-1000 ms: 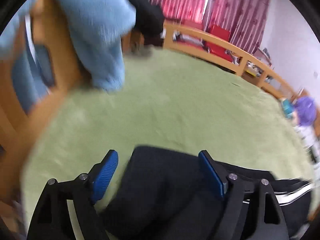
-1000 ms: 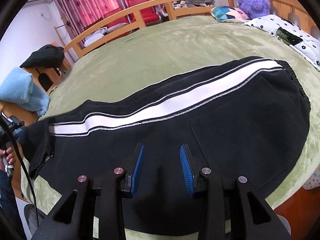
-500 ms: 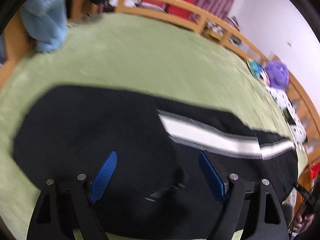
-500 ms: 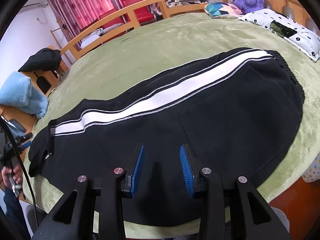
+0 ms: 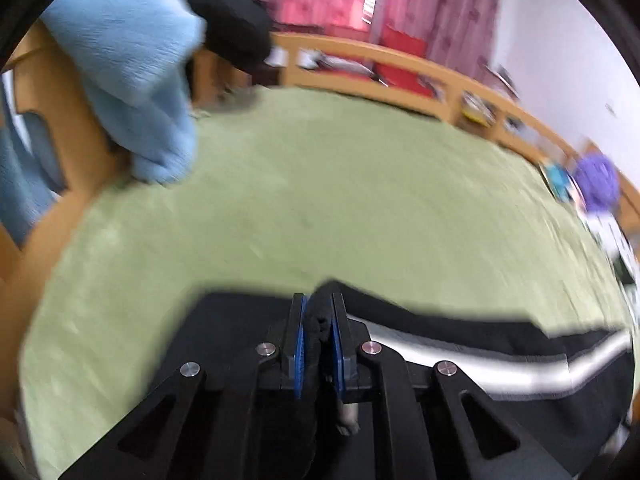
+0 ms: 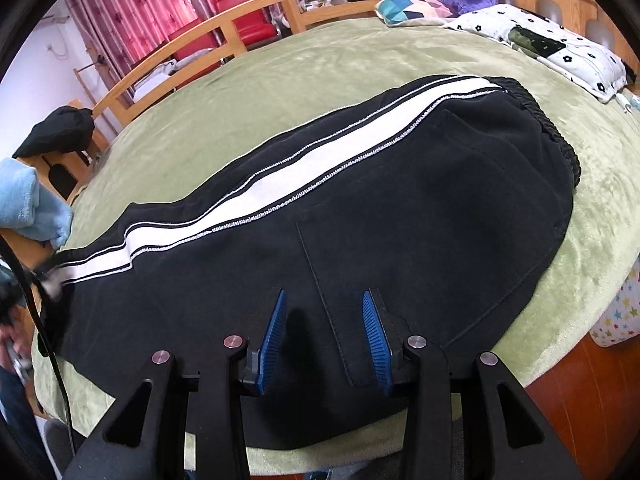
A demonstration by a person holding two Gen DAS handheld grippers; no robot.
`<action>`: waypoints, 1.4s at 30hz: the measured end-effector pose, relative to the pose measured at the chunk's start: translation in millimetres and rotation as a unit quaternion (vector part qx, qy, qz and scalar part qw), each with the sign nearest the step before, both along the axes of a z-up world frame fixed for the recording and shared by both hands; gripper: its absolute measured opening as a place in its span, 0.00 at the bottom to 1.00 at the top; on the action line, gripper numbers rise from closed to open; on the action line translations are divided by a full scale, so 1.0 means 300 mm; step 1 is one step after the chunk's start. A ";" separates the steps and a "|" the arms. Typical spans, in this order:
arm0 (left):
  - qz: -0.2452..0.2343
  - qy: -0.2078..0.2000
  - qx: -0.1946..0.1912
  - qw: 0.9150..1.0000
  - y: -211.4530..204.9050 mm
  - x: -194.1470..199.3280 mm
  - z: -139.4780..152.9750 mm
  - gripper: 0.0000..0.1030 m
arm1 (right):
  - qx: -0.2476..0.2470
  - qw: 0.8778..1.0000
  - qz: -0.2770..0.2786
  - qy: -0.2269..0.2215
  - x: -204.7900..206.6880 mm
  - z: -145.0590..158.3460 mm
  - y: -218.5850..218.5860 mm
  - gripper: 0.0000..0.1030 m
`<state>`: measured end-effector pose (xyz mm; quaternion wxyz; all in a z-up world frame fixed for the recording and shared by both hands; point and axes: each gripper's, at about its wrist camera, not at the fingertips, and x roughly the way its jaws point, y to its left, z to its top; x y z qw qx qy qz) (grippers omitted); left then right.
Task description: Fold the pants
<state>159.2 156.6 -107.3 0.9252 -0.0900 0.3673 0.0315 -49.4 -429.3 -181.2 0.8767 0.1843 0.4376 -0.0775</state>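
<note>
Both tongs hung over the black pants (image 6: 400, 208) spread on the green bed (image 6: 320, 68): left tongs (image 5: 319, 320) had just clamped a hem fold, ready to lift, while right tongs (image 6: 324, 332) gaped empty.

The left wrist view is smeared by motion blur: the blue towel (image 5: 132, 80), the purple plush toy (image 5: 598, 184) and the items behind the bed rail (image 5: 400, 62) cannot be made out sharply. The pants (image 5: 480, 344) are cut off at its lower edge. In the right wrist view, a hand (image 6: 12, 332) is cropped and blurred at the left border.
</note>
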 end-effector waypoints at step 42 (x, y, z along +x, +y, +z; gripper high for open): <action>0.061 0.099 -0.050 0.992 -0.257 -0.210 -0.174 0.62 | 0.082 0.980 -0.153 -0.093 0.130 0.009 -0.862 0.38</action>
